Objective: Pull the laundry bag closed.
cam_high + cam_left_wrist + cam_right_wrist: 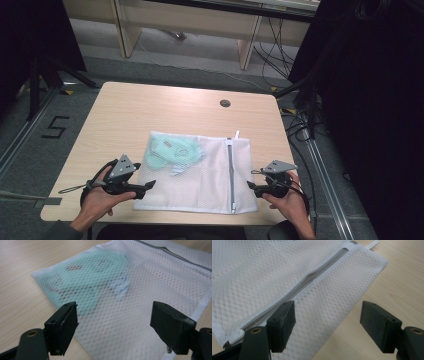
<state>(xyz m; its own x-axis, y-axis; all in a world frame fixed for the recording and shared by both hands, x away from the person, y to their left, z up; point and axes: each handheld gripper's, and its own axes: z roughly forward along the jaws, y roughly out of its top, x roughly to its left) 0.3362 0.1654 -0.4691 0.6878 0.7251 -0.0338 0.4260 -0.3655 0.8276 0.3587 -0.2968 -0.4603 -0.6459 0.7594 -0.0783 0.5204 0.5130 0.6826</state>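
A white mesh laundry bag (200, 175) lies flat on the near half of the wooden table (130, 110). A mint-green cloth item (172, 150) sits inside it at the far left. A grey zipper (231, 170) runs along its right side. My left gripper (145, 189) is open at the bag's near left corner, hovering over the mesh (155, 285) and the green item (92, 277). My right gripper (251, 186) is open at the bag's near right edge. In the right gripper view the zipper (312, 277) passes its left jaw, and the zipper pull (233, 337) lies at the near end.
A round cable grommet (225, 103) sits near the table's far edge. A black tripod (42, 75) stands on the floor to the left, with a "5" marked on the floor (54, 127). A dark curtain (370, 100) and cables (300, 125) are on the right.
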